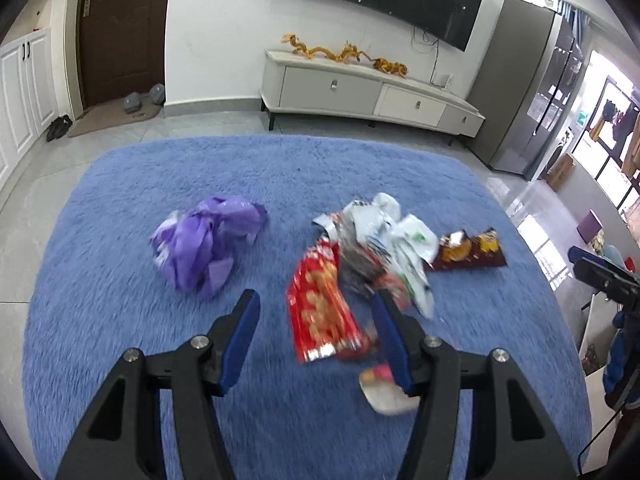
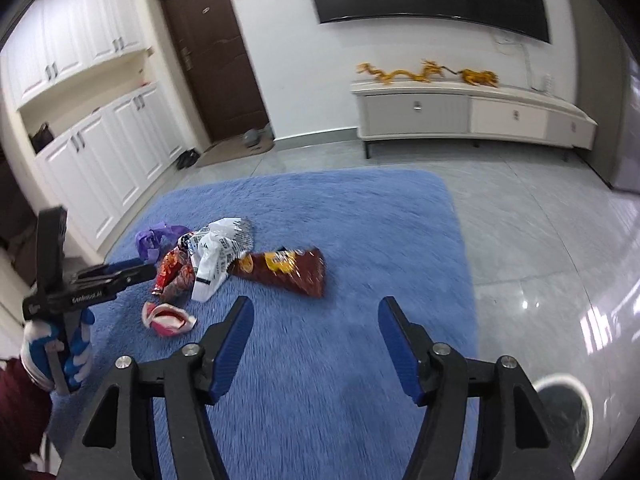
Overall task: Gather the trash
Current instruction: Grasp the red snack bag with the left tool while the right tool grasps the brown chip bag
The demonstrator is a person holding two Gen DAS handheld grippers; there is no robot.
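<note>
On a shaggy blue rug (image 1: 120, 240), crumpled snack wrappers lie heaped together: a red foil packet (image 1: 320, 308), white printed bags (image 1: 404, 240) and a dark brown chip bag (image 1: 468, 252) at three o'clock of the heap. A crinkled purple plastic bag (image 1: 204, 240) sits apart at nine o'clock, probably waiting to receive them. The left gripper (image 1: 314, 300) hangs above the red packet, jaws about half open and empty, seemingly lined up for a pick. The right gripper (image 2: 316, 306) hovers over bare rug, likewise parted and holding nothing.

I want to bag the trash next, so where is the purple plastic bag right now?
The purple plastic bag lies crumpled on the blue rug, left of the wrapper pile in the left wrist view.
</note>
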